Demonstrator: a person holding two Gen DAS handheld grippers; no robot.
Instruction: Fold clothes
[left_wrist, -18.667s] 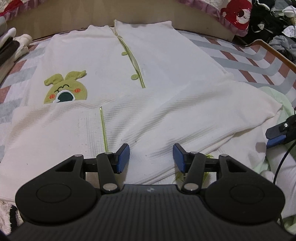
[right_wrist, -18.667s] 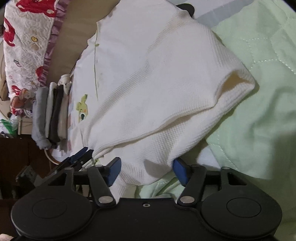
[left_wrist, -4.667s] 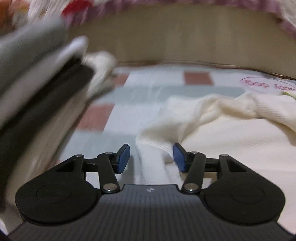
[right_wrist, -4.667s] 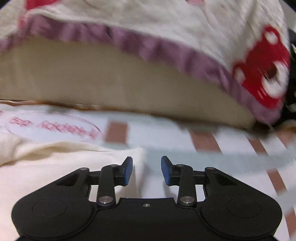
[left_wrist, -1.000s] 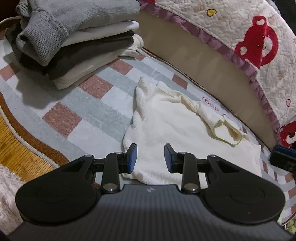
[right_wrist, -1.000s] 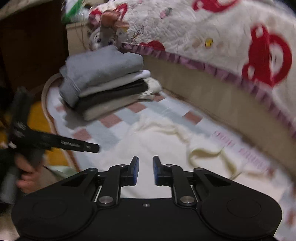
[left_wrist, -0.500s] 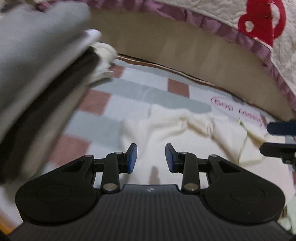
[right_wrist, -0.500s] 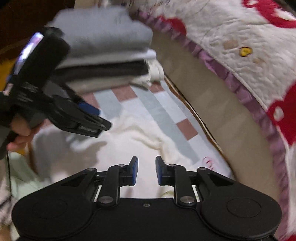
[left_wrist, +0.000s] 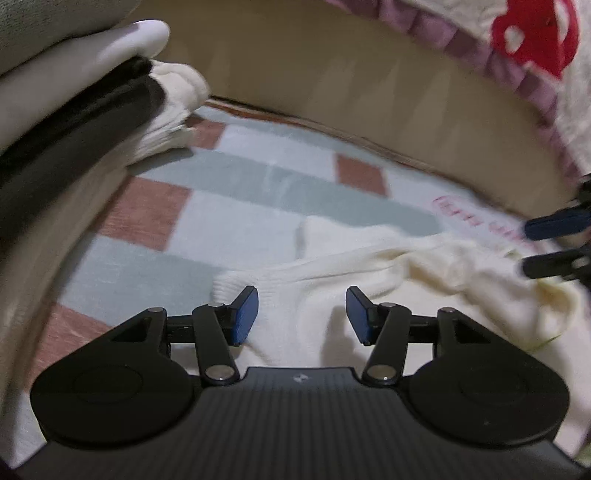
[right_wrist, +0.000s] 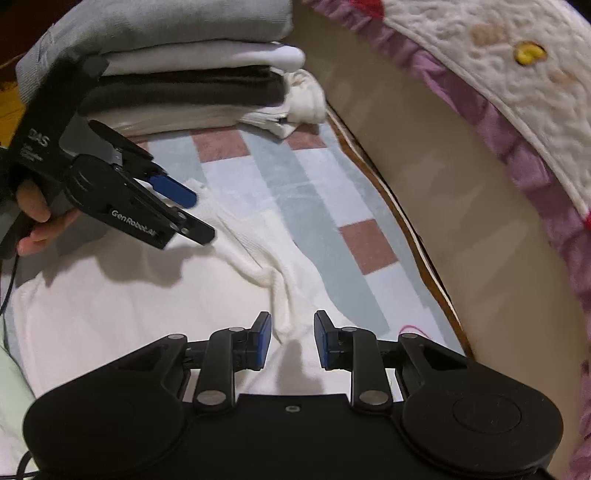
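Note:
A cream waffle-knit garment (left_wrist: 424, 295) lies partly folded on the checked mat (left_wrist: 258, 177). My left gripper (left_wrist: 302, 315) hovers low over its far left corner. Its jaws are opening, with cloth under the gap and neither pad pressing on it. In the right wrist view the garment (right_wrist: 147, 306) spreads to the left. My right gripper (right_wrist: 291, 341) is over a raised ridge at its far edge. These jaws are opening too, and the ridge lies between the pads without being pinched. The left gripper (right_wrist: 197, 218), held by a hand, shows there as well.
A stack of folded clothes (right_wrist: 184, 74) in grey, white and dark stands at the mat's far left, close to my left gripper. A beige bed side (right_wrist: 424, 147) runs behind the mat, under a quilt (right_wrist: 480, 55) with red prints and a purple frill. A pale green blanket (right_wrist: 9, 384) lies at the left.
Both grippers have come down and forward to the garment's far edge. The left jaws have spread much wider and the right jaws a little wider.

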